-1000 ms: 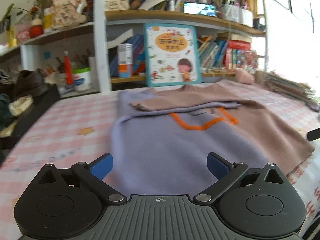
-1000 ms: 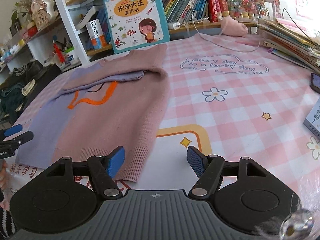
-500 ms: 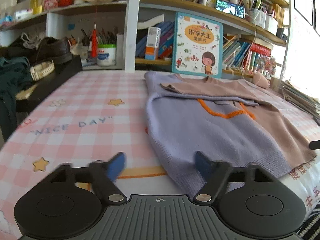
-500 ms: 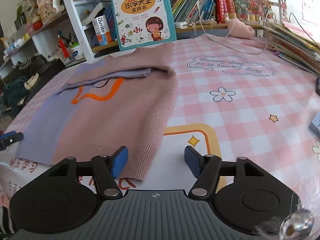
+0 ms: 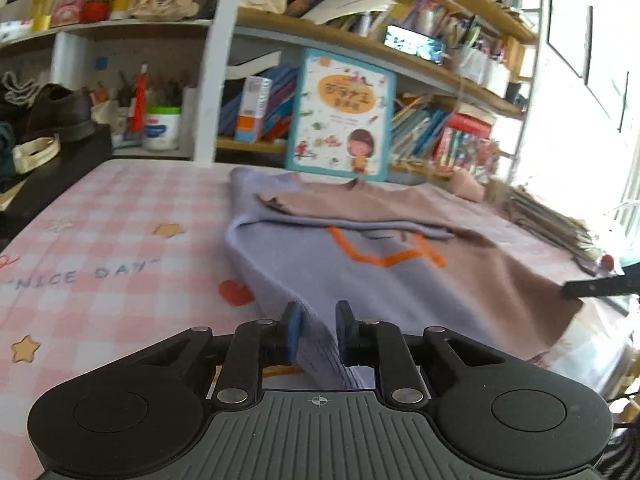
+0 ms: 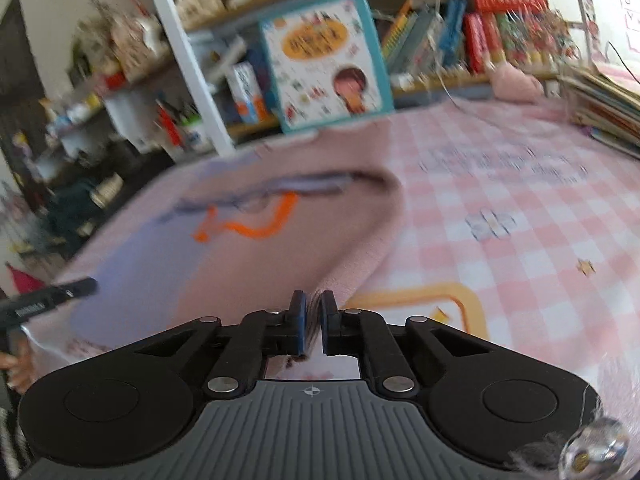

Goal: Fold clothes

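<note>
Sweater point(image 5: 372, 280) lies flat on the pink checked surface point(image 5: 112, 248), collar end toward the picture book point(image 5: 340, 120) that stands upright at the shelf, hem at the near edge. The left claw point(image 5: 317, 330) is clamped on the lilac hem corner, which rises in a ridge between the pads. The right claw point(image 6: 313, 320) is clamped on the pink-brown hem corner point(image 6: 344, 280); this view is blurred. The sweater is half lilac, half pink-brown, with an orange zigzag line point(image 5: 384, 254) across the chest and both sleeves folded over the upper body. Bare checked cloth lies open to either side of the sweater. A stack of books point(image 6: 600, 100) borders the surface's far right edge, right of the picture book.
</note>
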Tool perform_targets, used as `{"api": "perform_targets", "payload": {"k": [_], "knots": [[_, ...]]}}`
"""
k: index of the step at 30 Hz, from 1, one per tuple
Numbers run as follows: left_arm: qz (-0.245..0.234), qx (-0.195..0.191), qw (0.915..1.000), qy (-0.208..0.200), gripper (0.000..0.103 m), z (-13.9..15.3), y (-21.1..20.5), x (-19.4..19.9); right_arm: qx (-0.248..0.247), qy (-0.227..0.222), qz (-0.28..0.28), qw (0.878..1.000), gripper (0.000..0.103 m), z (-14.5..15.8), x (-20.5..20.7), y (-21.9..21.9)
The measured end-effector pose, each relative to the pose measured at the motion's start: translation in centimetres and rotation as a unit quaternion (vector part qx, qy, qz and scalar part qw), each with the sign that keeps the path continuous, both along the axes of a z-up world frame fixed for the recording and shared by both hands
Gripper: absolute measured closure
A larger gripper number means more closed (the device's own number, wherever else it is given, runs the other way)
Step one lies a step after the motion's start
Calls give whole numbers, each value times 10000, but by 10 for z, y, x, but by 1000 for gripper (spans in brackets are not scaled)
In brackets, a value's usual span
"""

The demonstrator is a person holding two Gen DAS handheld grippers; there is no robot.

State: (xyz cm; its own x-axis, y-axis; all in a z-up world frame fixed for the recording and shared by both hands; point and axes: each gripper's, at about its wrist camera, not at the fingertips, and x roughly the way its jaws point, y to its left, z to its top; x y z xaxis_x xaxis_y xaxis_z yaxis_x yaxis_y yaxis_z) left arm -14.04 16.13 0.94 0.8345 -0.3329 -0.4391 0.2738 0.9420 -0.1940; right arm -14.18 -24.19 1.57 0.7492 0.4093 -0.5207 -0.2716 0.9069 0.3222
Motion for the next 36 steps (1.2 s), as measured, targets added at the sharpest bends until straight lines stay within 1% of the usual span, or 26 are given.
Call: {"api": "perform_targets", "payload": {"k": [2,5,6,8,10,12,14,16,17,18,19,22,23,28,34,36], "knots": [[-33,39,9999,98,83,-2,-1,1,-32,12,-20,10000,96,2,2,0],[-18,133,9994,315,79,-8,1,2,-88,276,-109,9995,95,-4,6,-2],[5,151,9991,390,77,-10,4,2,-89,373,-145,9992,93,-7,7,-4],[24,46,9987,515,75,-13,10,-1,7,548,-219,9983,91,-14,10,-9],[13,-121,9982,591,67,-16,16,-5,155,701,-279,9970,84,-19,13,-13],[-21,-322,9977,593,63,-18,20,-8,337,772,-284,9960,79,-23,14,-17],[-8,-409,9975,582,63,-19,20,-6,449,799,-283,9954,78,-25,16,-19],[-39,-473,9974,548,64,-21,20,-3,462,797,-272,9954,79,-24,16,-18],[-36,-538,9971,541,65,-21,20,0,435,790,-268,9956,81,-24,16,-17],[-33,-604,9967,535,68,-22,21,2,382,779,-264,9959,88,-24,16,-16],[-11,-638,9965,541,79,-23,21,3,328,767,-260,9962,91,-25,15,-15],[-20,-666,9968,432,92,-18,21,1,391,574,-213,9974,93,-19,12,-14],[-23,-675,9969,395,94,-17,22,0,426,500,-194,9977,93,-16,11,-14],[-70,-681,9974,236,94,-9,21,-4,518,193,-126,9984,94,-3,7,-14],[-97,-640,9967,484,94,-17,21,-1,451,346,-150,9983,94,-5,8,-14],[-81,-694,9960,562,93,-20,24,-1,459,418,-155,9979,94,-8,9,-15]]}}
